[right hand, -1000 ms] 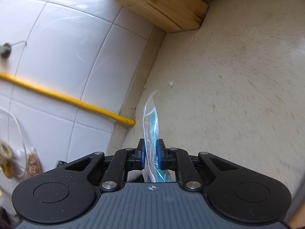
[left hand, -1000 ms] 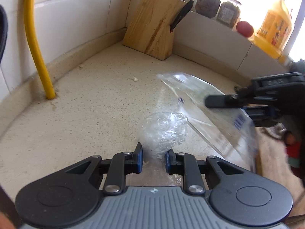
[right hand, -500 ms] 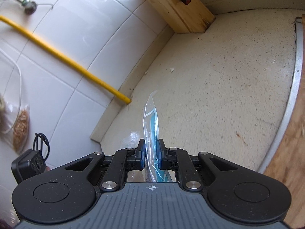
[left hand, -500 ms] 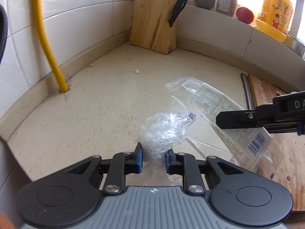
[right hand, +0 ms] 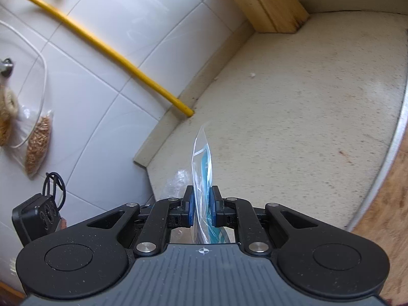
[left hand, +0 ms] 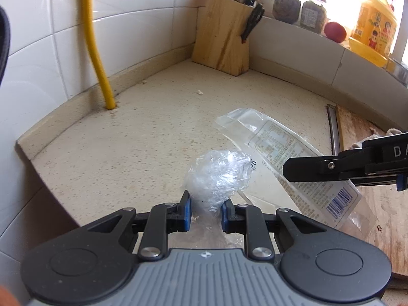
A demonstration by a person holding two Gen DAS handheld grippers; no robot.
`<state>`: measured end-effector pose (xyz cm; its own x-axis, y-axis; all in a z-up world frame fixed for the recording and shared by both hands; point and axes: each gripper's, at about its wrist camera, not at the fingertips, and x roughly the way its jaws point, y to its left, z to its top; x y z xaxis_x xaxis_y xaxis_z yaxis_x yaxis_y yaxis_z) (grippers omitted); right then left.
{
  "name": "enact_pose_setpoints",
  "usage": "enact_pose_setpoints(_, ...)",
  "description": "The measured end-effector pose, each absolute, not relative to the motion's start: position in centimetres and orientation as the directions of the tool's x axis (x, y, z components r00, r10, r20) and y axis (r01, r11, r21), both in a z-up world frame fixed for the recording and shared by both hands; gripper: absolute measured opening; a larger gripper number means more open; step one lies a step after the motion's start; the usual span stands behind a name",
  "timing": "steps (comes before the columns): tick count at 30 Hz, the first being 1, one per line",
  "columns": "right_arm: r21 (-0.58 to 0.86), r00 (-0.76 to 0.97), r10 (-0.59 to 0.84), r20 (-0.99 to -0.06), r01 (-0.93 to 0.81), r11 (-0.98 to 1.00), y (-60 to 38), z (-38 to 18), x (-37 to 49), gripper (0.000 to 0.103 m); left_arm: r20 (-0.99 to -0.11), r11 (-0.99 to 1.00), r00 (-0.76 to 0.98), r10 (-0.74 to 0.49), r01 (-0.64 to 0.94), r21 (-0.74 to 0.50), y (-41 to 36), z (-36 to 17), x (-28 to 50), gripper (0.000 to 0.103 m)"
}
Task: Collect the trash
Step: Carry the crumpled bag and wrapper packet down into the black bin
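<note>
A speckled beige counter (left hand: 142,140) runs into a corner of white wall tiles (left hand: 132,33), with a yellow pipe (left hand: 95,51) coming down the wall to the counter's back edge. A wooden knife block (left hand: 221,38) stands in the corner. On the window ledge beyond it sit two jars (left hand: 298,10), a red fruit (left hand: 335,32) and a yellow bottle (left hand: 374,28). A wooden board (left hand: 382,209) lies at the right side of the counter, with a metal strip (left hand: 332,130) along its near edge. A small white crumb (left hand: 199,92) lies on the counter in front of the block.

The left gripper (left hand: 206,210) pinches a crumpled ball of clear film (left hand: 219,176) between its blue pads (left hand: 187,213); the ball bulges forward out of the jaws, above the counter. The right gripper (right hand: 202,207) is pressed together on a clear wrapper (right hand: 202,158) with blue print, which stands edge-on between its pads. In the left wrist view the same wrapper shows flat, with printed text and a barcode, stretching from the right gripper's black finger toward the film ball, just beside it. In the right wrist view a bag of grain (right hand: 38,142) hangs on the wall tiles at left, and a black device (right hand: 35,216) with a looped cord sits below it.
</note>
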<state>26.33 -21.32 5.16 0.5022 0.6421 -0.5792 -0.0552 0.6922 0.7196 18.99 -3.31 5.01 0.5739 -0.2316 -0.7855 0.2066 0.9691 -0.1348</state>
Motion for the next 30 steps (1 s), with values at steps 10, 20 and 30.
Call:
enact_pose_setpoints(10,0.719,0.439,0.69,-0.575,-0.132,0.682,-15.0,6.6,26.4,0.016,-0.782,0.985,0.598,-0.173,0.12,-0.127,2.7,6.0,16.0,0.019)
enact_pose_setpoints(20,0.738,0.309,0.765,-0.565,-0.226,0.636,-6.5,5.7,26.2,0.016,-0.795,0.994,0.602,-0.074,-0.018,-0.106,9.4,5.7,12.1,0.019)
enact_pose_setpoints(30,0.745,0.182,0.794,-0.58,-0.278,0.607,0.6,4.4,25.7,0.017,-0.824,0.986,0.566,0.006,-0.142,-0.091,15.1,4.3,8.9,0.019)
